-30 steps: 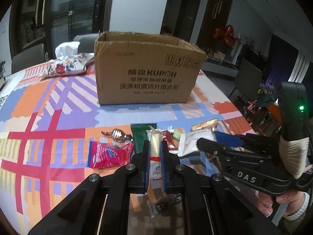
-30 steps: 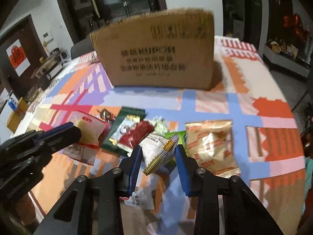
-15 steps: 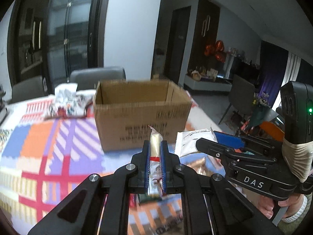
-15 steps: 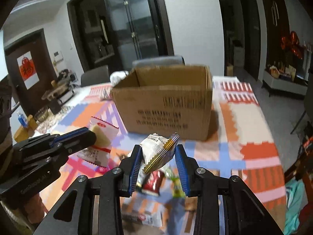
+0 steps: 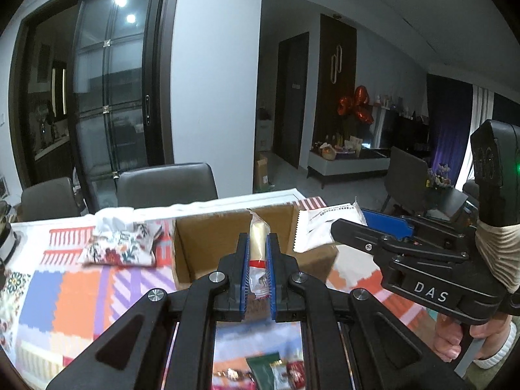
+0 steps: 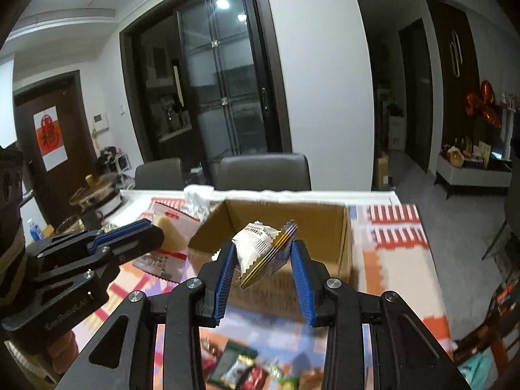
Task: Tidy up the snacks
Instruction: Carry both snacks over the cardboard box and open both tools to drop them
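Up in the air, two snacks are held in front of the cardboard box (image 6: 286,227), which stands open-topped on the patterned tablecloth (image 5: 81,289). The left gripper (image 5: 258,260) has its blue pads closed tight on a slim clear packet (image 5: 258,243) with a pale yellow bar inside and a red band lower down; the packet stands upright between the fingers, its top edge against the box's near wall in the left wrist view. The right gripper (image 6: 263,260) is narrowed onto a crinkled white packet (image 6: 263,247) with striped, zigzag-cut ends, tilted between its pads and level with the box's opening. Seen from the left, that same packet juts out just right of the box.

Left of the box lies a floral pouch (image 5: 120,247) with white tissue bunched behind it. More snacks (image 6: 247,370), blurred, lie on the cloth in front of the box, below both grippers. Grey chairs (image 6: 263,172) stand behind the box at the table's far edge.
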Available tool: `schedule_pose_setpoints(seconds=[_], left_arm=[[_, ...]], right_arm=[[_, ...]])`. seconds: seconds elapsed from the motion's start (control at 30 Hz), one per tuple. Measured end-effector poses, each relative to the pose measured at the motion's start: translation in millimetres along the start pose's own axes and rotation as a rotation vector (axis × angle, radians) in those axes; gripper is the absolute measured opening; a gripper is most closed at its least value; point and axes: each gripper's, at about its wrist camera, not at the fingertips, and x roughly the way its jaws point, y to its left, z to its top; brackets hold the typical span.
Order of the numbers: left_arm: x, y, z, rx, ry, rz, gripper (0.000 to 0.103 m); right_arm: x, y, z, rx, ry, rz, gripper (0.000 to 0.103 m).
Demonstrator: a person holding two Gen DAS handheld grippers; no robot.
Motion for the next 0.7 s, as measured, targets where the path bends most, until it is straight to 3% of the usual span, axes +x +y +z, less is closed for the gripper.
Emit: schedule_pose_setpoints(seconds=[0.2, 0.53, 0.6, 0.63, 0.67, 0.7], left_arm=[[33, 14, 21, 0.003, 0.035, 0.006, 0.011], [83, 28, 35, -0.012, 0.135, 0.025, 0.012], [86, 29, 35, -0.013, 0.142, 0.073, 0.031], [84, 30, 33, -0.02, 0.136, 0.083, 0.045], [81, 31, 31, -0.025, 0.127, 0.089, 0.046], [78, 32, 29, -0.027, 0.125, 0.095, 0.046]], right_arm=[[29, -5, 25, -0.011, 0.031, -0.017, 0.037], [71, -20, 36, 0.008, 0.113, -0.048, 0.037], [78, -22, 36, 0.015, 0.133, -0.041, 0.038], [81, -23, 35, 0.019, 0.148, -0.043, 0.042], [81, -23, 33, 0.022, 0.152, -0.057, 0.051], [80, -25, 31, 0.022, 0.149, -0.073, 0.054]])
